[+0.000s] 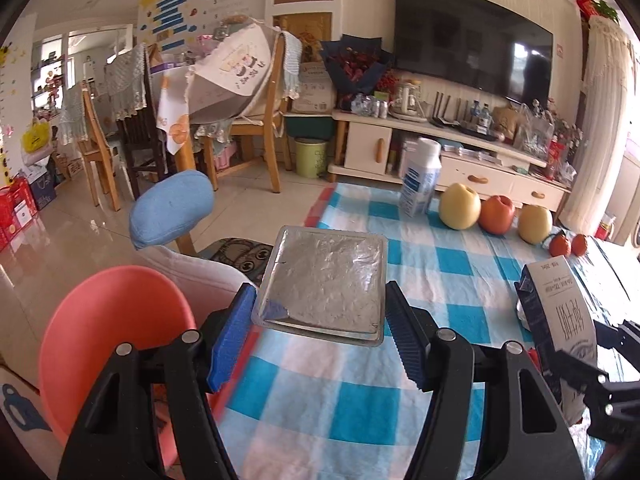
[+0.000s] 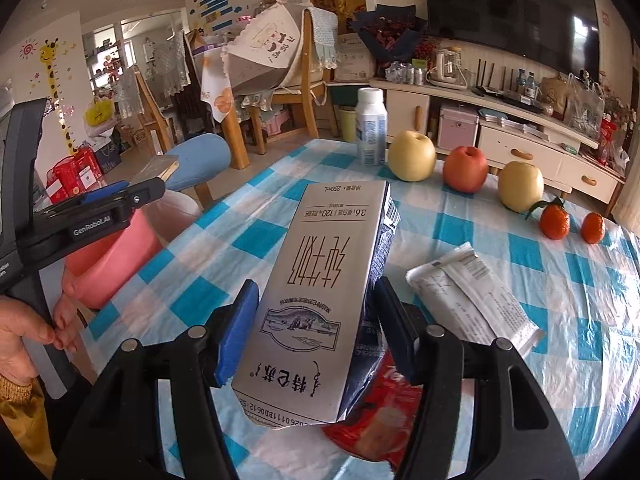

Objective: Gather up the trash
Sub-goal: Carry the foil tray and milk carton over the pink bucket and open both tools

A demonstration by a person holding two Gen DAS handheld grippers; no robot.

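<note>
My left gripper (image 1: 320,296) is shut on a square foil-topped tray (image 1: 324,268), held above the table's left edge. A pink bin (image 1: 116,320) stands just left of it, below the table. My right gripper (image 2: 318,292) is shut on a white milk carton (image 2: 332,232) with black lettering, lifted over the checked tablecloth (image 2: 520,380). The same carton (image 1: 560,312) shows at the right edge of the left wrist view. In the right wrist view the left gripper (image 2: 148,188) hangs over the pink bin (image 2: 116,252). A white wrapper (image 2: 472,292) and a red wrapper (image 2: 380,412) lie on the cloth.
A white milk bottle (image 2: 371,128), two yellow pears (image 2: 412,156), a red apple (image 2: 466,168) and two tangerines (image 2: 554,222) line the table's far side. A blue-cushioned chair (image 1: 172,208) stands beyond the bin. A person's hand (image 2: 24,336) holds the left gripper's handle.
</note>
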